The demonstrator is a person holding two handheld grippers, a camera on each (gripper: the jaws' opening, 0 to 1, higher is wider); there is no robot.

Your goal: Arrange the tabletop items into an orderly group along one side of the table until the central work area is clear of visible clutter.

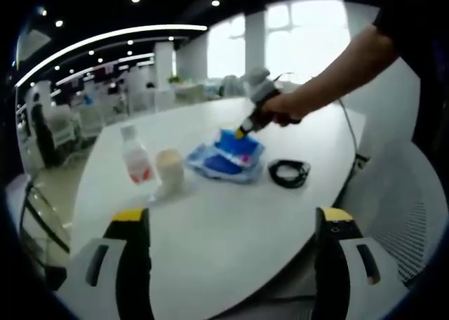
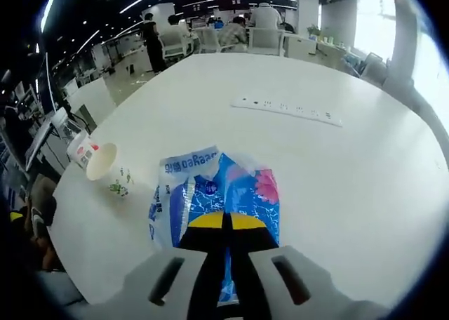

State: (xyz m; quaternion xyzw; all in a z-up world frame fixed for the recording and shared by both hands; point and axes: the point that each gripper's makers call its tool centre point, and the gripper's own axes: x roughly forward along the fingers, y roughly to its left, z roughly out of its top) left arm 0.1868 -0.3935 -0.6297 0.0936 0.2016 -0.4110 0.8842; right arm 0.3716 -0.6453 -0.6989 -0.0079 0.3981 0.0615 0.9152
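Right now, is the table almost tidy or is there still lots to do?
Lots to do. Nothing looks tidied yet: the bottle, paper cup, blue bag and black cable sit spread across the middle of the table. In hand: the right tool is closed on the blue bag. The left tool is open, holding nothing. All four things remain to be lined up along one side.

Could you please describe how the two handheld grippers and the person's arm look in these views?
The left gripper has black jaws with yellow tips on pale grey mounts. The right gripper looks the same, with a grey body. The person's arm wears a short dark sleeve.
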